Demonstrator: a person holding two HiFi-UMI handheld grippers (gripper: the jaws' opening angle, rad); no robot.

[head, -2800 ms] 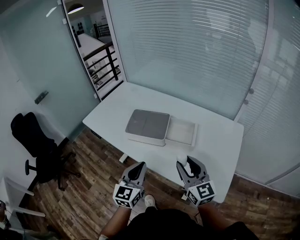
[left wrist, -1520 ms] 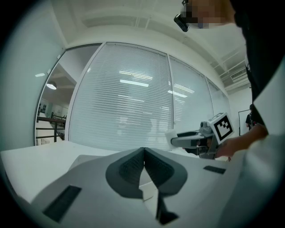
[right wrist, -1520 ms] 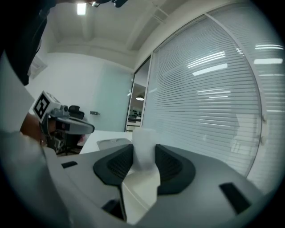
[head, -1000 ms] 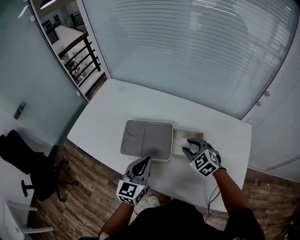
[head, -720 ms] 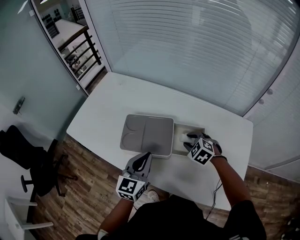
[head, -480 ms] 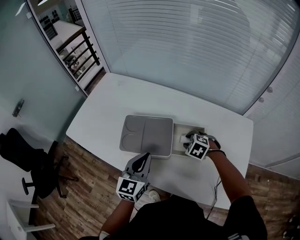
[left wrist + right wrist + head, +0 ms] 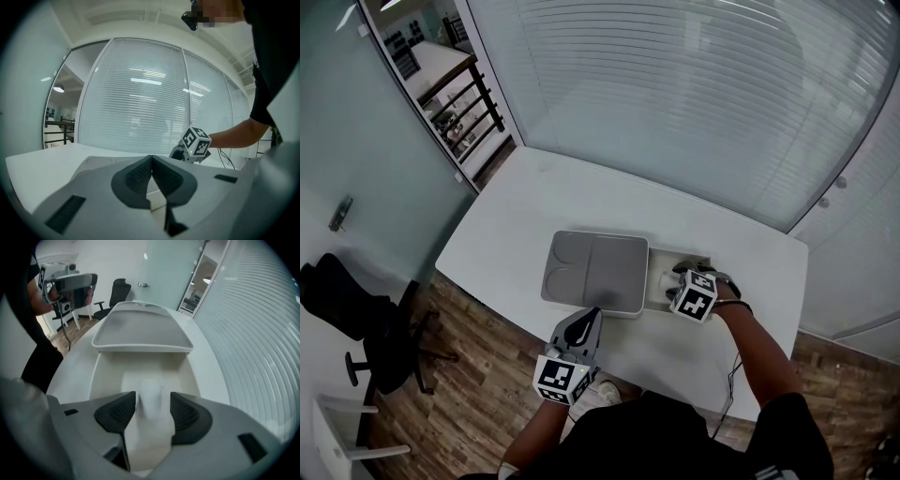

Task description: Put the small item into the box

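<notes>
Down in the open tray of the box [image 7: 104, 376], the small white item [image 7: 151, 397], between the jaws of the right gripper [image 7: 153, 405]. Jaws just opened wider, now spread, pads a sliver clear of the item on either side. Oblong in shape, long axis running along the line of the jaws toward the lid, rounded end leading. Seemingly lying flat on the box floor, though white on white blurs its outline.

To the left of the open tray in the head view, the grey lid [image 7: 596, 272], one edge overhanging the tray's end. Bare box floor ahead of the item up to that edge, and low box walls close on both sides of the gripper.

Left gripper [image 7: 152, 160] pressed together, nothing in it, held about level just short of the box's near side.

Box near the middle of a white desk [image 7: 534, 202], with plenty of bare top all round it. Beyond the box, a glass wall [image 7: 675, 112] with blinds. Well left of the box, wood floor [image 7: 469, 375] and a black office chair [image 7: 352, 305].
</notes>
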